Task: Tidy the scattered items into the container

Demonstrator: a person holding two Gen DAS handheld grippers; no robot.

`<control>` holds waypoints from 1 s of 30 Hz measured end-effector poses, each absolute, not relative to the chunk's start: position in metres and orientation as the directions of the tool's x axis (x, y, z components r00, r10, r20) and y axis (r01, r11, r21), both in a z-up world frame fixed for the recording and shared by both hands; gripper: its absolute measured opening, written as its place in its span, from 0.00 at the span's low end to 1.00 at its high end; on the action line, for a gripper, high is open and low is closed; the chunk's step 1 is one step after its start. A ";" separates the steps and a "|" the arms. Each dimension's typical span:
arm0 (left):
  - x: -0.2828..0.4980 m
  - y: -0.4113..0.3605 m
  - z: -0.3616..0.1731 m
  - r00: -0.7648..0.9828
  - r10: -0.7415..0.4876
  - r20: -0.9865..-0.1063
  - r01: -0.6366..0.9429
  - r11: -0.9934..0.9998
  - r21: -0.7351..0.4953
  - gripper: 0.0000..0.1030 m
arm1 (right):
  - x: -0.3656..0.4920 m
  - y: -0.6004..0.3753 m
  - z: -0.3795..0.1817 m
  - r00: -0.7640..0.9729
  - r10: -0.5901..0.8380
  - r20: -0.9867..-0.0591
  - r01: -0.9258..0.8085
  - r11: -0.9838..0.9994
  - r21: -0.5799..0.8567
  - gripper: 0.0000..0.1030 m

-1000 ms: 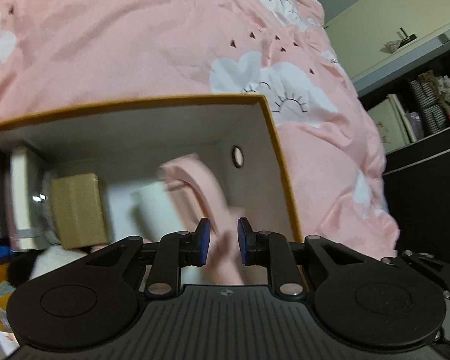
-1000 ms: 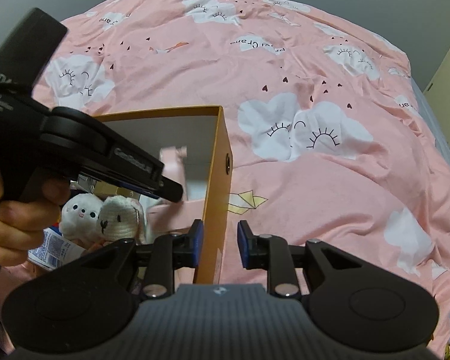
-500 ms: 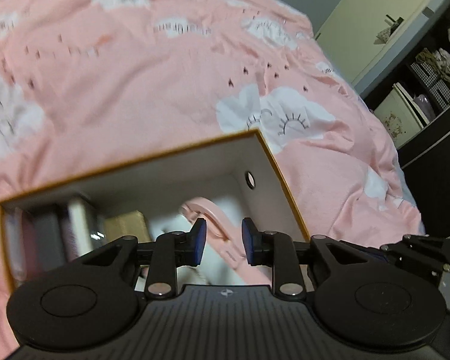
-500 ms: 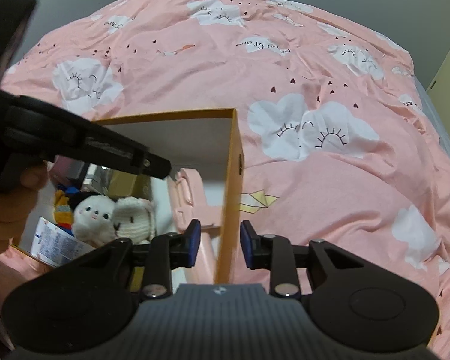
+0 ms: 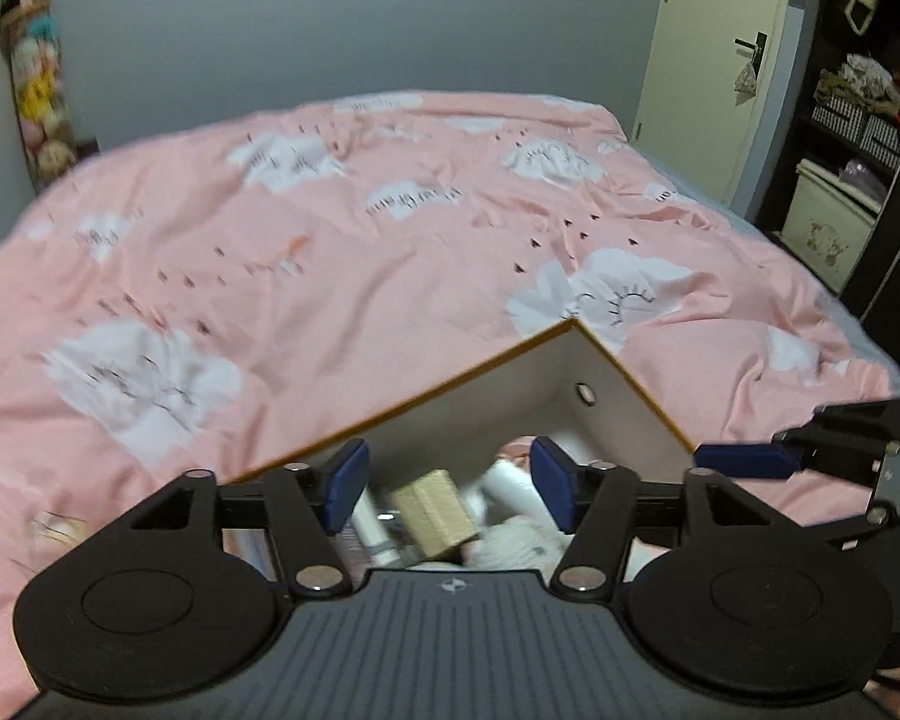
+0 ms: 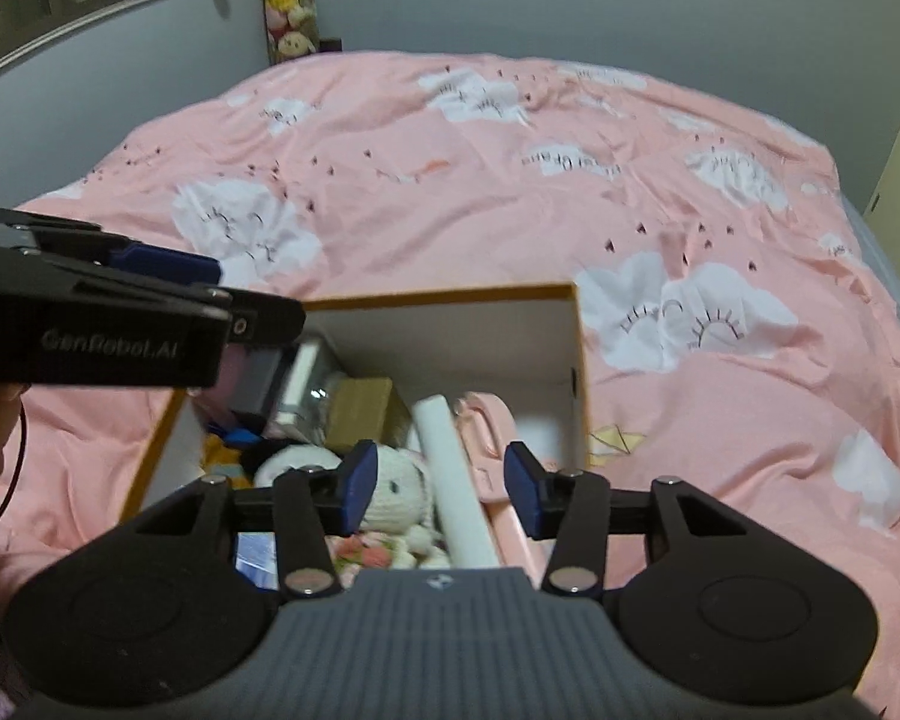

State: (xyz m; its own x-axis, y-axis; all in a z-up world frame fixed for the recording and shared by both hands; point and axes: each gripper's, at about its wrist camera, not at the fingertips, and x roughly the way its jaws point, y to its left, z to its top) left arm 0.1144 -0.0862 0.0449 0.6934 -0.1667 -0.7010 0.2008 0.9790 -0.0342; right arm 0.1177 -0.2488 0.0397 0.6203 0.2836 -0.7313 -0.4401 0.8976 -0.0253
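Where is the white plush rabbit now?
In the right wrist view, the white plush rabbit lies inside the orange box, left of the white tube.

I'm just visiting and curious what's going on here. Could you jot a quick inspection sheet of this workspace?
Surface: pink cloud-print bedspread, rumpled.
Job's things: open box holding a white plush rabbit, a white tube, a pink item, a tan carton.
Clutter: nothing seen loose on the bed.
Grippers: left gripper and right gripper above the box, fingers opening, nothing between them.
Cables: thin black cord, left edge.
Surroundings: door, dark shelves, hanging plush toys.
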 end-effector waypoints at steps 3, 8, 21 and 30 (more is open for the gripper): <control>0.100 -0.079 0.049 0.714 -0.114 -0.691 0.186 0.982 0.030 0.73 | 0.103 -0.237 0.042 0.658 0.277 -0.700 -0.435 0.899 -0.053 0.56; 0.079 -0.064 0.050 0.729 -0.059 -0.682 0.145 0.987 0.070 0.73 | 0.083 -0.226 0.042 0.689 0.282 -0.667 -0.411 0.911 -0.040 0.66; 0.041 -0.028 0.012 0.715 -0.005 -0.699 0.056 0.997 0.051 0.85 | 0.054 -0.205 -0.002 0.741 0.141 -0.657 -0.298 0.945 -0.133 0.76; 0.034 -0.024 -0.019 0.647 0.009 -0.762 0.040 0.998 0.045 0.85 | 0.043 -0.186 -0.018 0.744 0.134 -0.655 -0.346 0.916 -0.205 0.77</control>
State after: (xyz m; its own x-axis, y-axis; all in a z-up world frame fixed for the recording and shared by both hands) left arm 0.0340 -0.0241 -0.0191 0.6470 0.0086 -0.7625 0.0400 0.9982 0.0451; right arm 0.0430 -0.1858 -0.0176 0.7435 0.1338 -0.6552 -0.3457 0.9156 -0.2054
